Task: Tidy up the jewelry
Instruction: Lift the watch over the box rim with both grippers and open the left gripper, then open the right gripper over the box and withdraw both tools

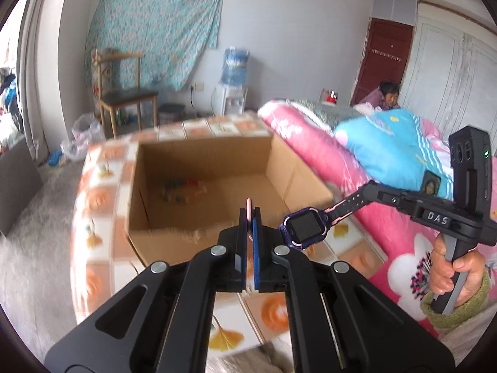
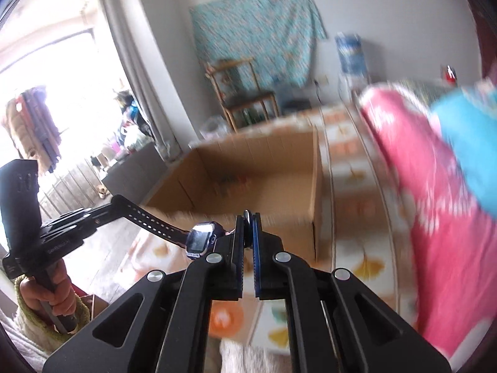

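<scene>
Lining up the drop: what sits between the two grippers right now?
The watch spans the gap: left gripper clamps one strap end, right gripper the other. Both wrist views show it, before the cardboard box.

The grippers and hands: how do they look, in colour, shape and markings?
Both grippers, left and right, are matte black linkages with silver pivot bolts; each has one blue ribbed pad. Seen from the left wrist, the right one bears white letters "DAS" and a green light. Both hands are bare, with olive-green knit cuffs.
</scene>
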`<move>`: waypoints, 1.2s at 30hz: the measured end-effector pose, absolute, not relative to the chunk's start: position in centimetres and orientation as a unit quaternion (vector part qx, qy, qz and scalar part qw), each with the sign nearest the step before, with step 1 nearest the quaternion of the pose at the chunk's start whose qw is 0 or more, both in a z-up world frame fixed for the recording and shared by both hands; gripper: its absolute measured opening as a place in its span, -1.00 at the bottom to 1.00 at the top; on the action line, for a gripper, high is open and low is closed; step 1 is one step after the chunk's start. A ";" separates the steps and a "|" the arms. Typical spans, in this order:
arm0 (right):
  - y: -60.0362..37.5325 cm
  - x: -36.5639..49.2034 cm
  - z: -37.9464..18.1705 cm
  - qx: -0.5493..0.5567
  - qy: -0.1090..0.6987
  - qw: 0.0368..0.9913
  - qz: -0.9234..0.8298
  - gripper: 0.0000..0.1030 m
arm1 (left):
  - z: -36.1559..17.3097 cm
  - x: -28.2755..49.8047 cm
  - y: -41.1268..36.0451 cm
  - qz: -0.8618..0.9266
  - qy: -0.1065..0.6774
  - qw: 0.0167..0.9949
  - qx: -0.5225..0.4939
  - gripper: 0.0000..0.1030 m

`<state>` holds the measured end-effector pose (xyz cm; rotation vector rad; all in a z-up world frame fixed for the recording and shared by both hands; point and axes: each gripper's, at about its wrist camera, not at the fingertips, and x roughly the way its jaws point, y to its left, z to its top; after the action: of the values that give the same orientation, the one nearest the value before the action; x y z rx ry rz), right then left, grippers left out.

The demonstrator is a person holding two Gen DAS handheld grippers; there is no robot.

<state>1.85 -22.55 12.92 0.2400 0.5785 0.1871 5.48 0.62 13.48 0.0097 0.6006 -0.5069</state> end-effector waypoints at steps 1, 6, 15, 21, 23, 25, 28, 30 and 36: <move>-22.3 2.5 13.6 0.109 0.278 0.950 0.094 -0.90 | 14.0 6.0 0.6 -0.243 0.288 0.926 0.008 -0.96; -21.4 8.5 16.1 0.056 0.276 0.952 0.115 -0.90 | 15.0 12.5 1.3 -0.234 0.309 0.922 -0.001 -0.96; -22.2 22.7 11.3 0.010 0.433 0.892 0.126 -0.90 | 9.4 25.4 0.3 -0.221 0.455 0.862 -0.027 -0.96; -22.5 26.5 8.8 -0.040 0.486 0.867 0.103 -0.90 | 6.1 28.5 -1.7 -0.231 0.511 0.828 -0.013 -0.96; -22.4 27.3 8.3 -0.061 0.497 0.860 0.097 -0.90 | 5.4 29.4 -2.4 -0.233 0.528 0.816 -0.007 -0.96; -22.5 28.0 7.8 -0.076 0.511 0.851 0.092 -0.89 | 4.9 30.0 -3.0 -0.232 0.539 0.810 0.002 -0.89; -22.6 27.9 8.1 -0.100 0.495 0.859 0.081 -0.88 | 4.4 30.5 -3.3 -0.224 0.550 0.804 0.010 -0.34; -22.6 27.1 8.9 -0.107 0.477 0.868 0.080 -0.88 | 5.1 30.1 -2.9 -0.225 0.533 0.816 0.004 -0.24; -25.2 24.3 12.8 -0.065 0.421 0.902 0.071 -0.67 | 8.6 27.7 -1.2 -0.214 0.481 0.850 0.006 0.23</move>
<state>24.35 -25.17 12.77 -0.1342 0.8695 0.1458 27.68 -1.16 8.62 0.0120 1.0128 -0.4500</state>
